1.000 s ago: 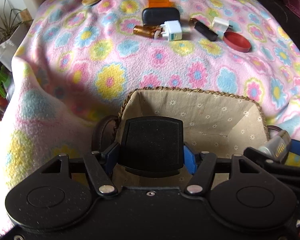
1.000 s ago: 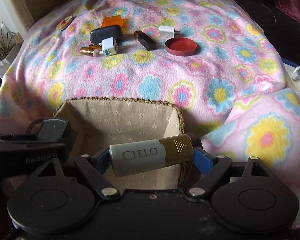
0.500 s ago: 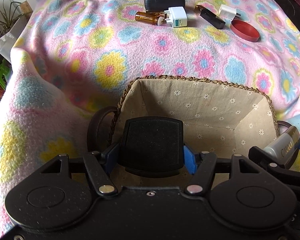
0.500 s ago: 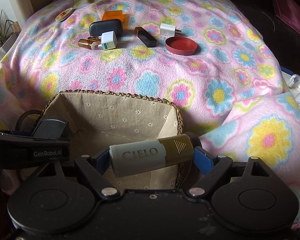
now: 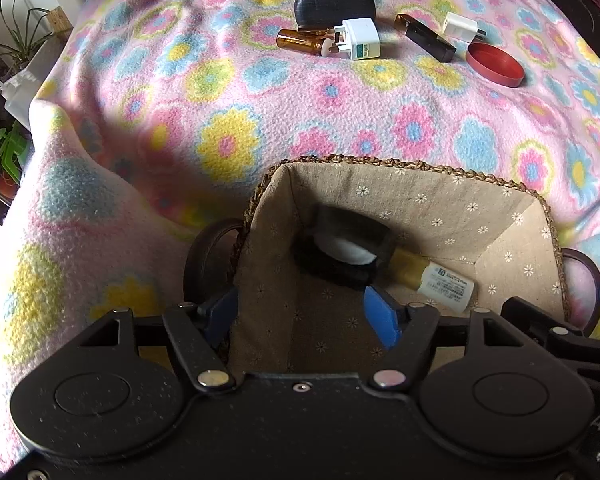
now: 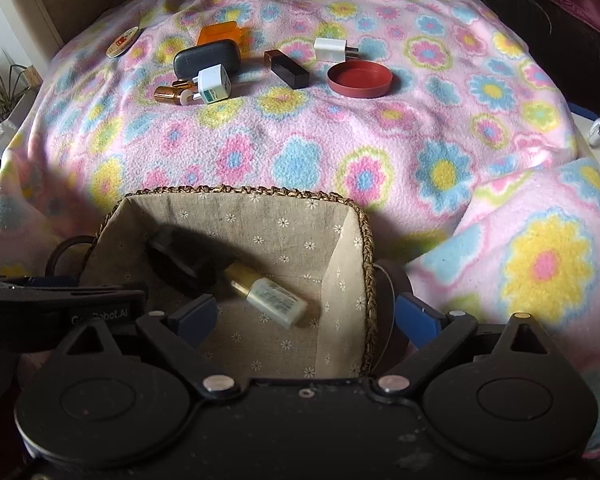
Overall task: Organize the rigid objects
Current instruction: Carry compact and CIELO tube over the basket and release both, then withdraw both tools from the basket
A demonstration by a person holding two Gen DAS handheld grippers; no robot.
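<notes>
Covering the whole surface: a pink fleece blanket (image 6: pixel 300 152) with flowers, I see it in both wrist views
Basket: a cloth-lined basket (image 5: pixel 412 168) with a braided rim and dark handles stands on the blanket, right under my two grippers
Left gripper: my left gripper (image 5: pixel 300 316) hangs over the left part of the basket; its jaws have just been opening and nothing is between them now
Right gripper: my right gripper (image 6: pixel 306 316) hangs over the right part, one finger inside the rim and one outside; its jaws have also just been opening, wide, and they are empty
Black case: a black case (image 5: pixel 340 248) lies in the basket against the left wall, blurred, something white on it
Bottle: a cream and gold bottle (image 6: pixel 268 294) lies on its side on the basket floor, just beside the black case
Far objects: a dark pouch (image 6: pixel 206 58), a red lid (image 6: pixel 360 78), a white adapter (image 6: pixel 214 84) and an amber vial (image 6: pixel 168 94) lie on the blanket, well apart from the basket
</notes>
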